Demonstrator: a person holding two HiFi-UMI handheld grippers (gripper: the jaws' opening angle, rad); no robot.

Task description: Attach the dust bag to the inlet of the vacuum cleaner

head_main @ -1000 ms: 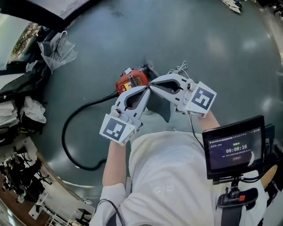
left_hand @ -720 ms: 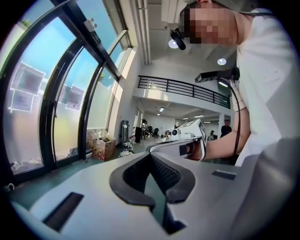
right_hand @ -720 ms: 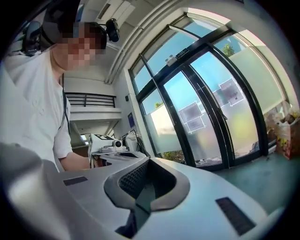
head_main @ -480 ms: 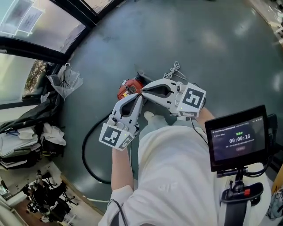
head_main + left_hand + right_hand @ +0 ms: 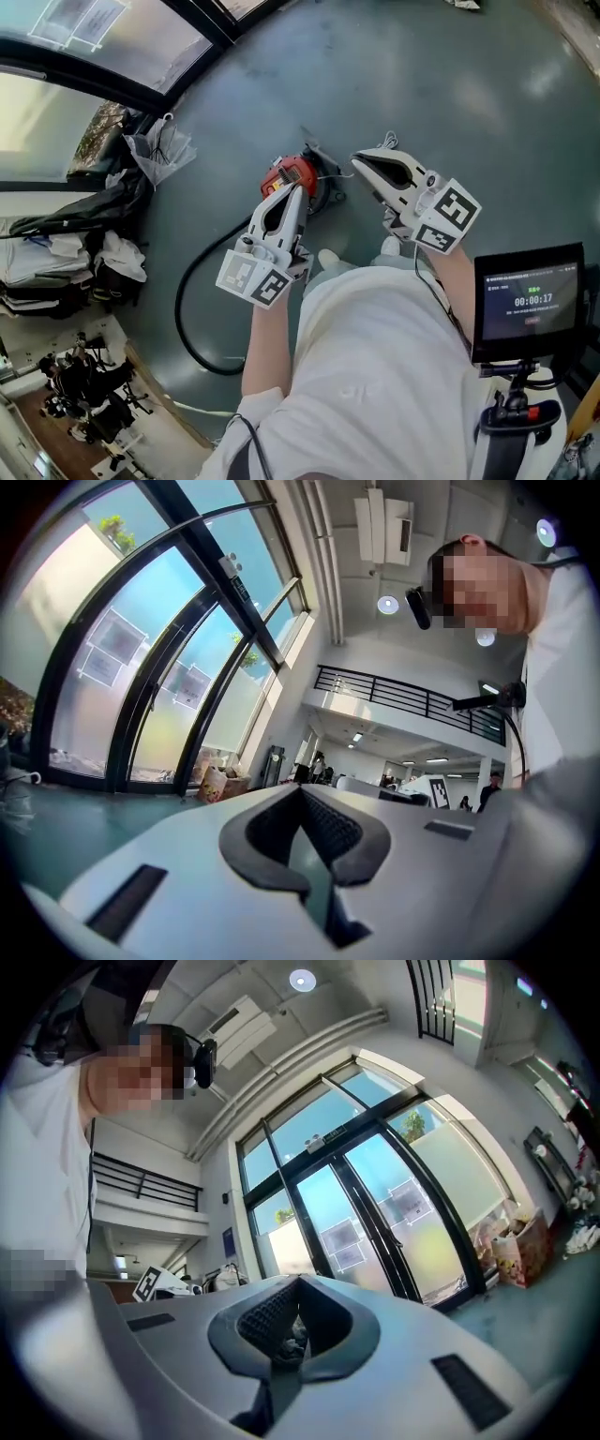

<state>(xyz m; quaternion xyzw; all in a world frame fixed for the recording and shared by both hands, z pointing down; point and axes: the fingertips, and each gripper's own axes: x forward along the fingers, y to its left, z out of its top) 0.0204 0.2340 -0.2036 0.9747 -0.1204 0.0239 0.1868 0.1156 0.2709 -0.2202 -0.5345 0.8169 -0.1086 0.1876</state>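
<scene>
My left gripper (image 5: 294, 190) shut and empty, above red vacuum cleaner (image 5: 281, 172) on floor (image 5: 450, 84), right gripper (image 5: 358, 157) pinching white string (image 5: 389, 142)

Right tool (image 5: 298, 1283): jaws together, aimed slightly up at tall glass doors (image 5: 375, 1213). A small pale scrap (image 5: 292, 1339) lies between the pads, unidentifiable. Person (image 5: 42, 1176) in white at left. Bags (image 5: 516, 1241) by the glass, far right.
</scene>
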